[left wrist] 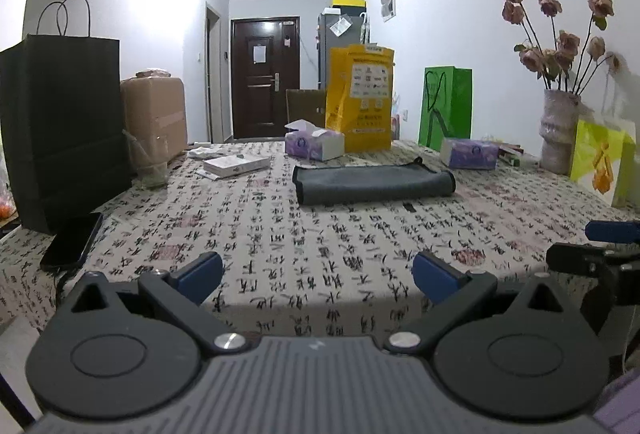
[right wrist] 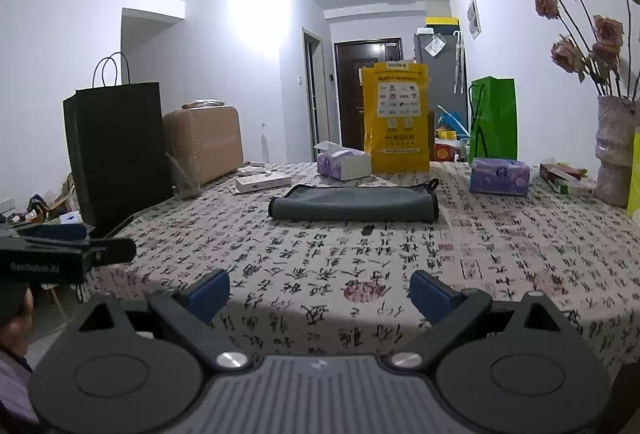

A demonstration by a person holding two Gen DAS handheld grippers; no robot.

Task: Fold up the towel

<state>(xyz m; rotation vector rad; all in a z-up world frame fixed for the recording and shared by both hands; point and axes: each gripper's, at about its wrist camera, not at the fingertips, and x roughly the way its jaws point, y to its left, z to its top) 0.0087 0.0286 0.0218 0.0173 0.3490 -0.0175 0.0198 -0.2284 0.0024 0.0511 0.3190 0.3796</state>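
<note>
Both your tongs, left (left wrist: 317, 276) and right (right wrist: 319, 292), spread, holding nothing, at the near table (left wrist: 280, 234) edge. Towel (left wrist: 374, 184) lies folded mid-table, open cloth between. Only left view shows the phone (left wrist: 72, 242).

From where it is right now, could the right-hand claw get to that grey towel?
Probably yes. The right gripper is open and points at the grey towel, with only bare tablecloth and a small dark item between them. It hangs near the table's edge, apart from the towel.
</note>
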